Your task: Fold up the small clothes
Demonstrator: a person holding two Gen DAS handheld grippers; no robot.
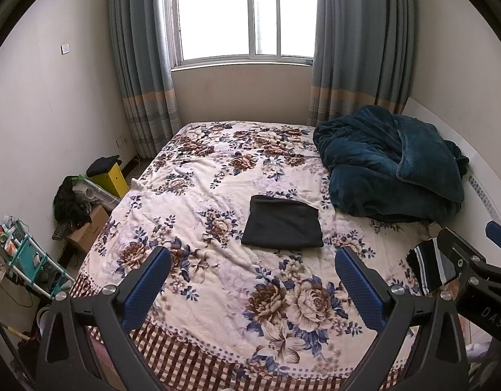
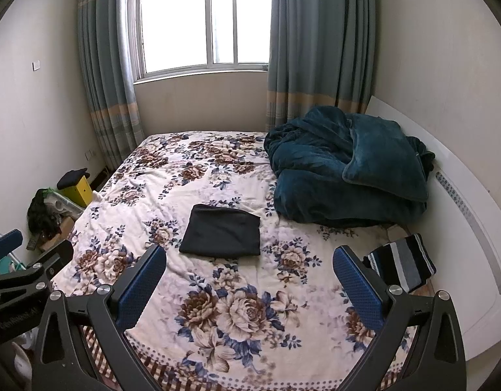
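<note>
A dark garment (image 1: 282, 222) (image 2: 221, 232) lies folded flat into a rectangle at the middle of the floral bed (image 1: 198, 195) (image 2: 159, 192). A striped folded garment (image 1: 432, 265) (image 2: 400, 262) rests near the bed's right edge. My left gripper (image 1: 253, 254) hangs open above the near part of the bed, short of the dark garment, with nothing between its blue pads. My right gripper (image 2: 249, 253) is also open and holds nothing, at about the same distance from the dark garment. Each gripper shows at the side of the other's view.
A crumpled teal blanket (image 1: 390, 163) (image 2: 348, 166) fills the bed's far right corner against a white headboard (image 2: 462, 195). Left of the bed stand a yellow box (image 1: 112, 179), a cardboard box (image 1: 87, 228), dark clothes and a teal rack (image 1: 29, 260). Curtains and a window lie behind.
</note>
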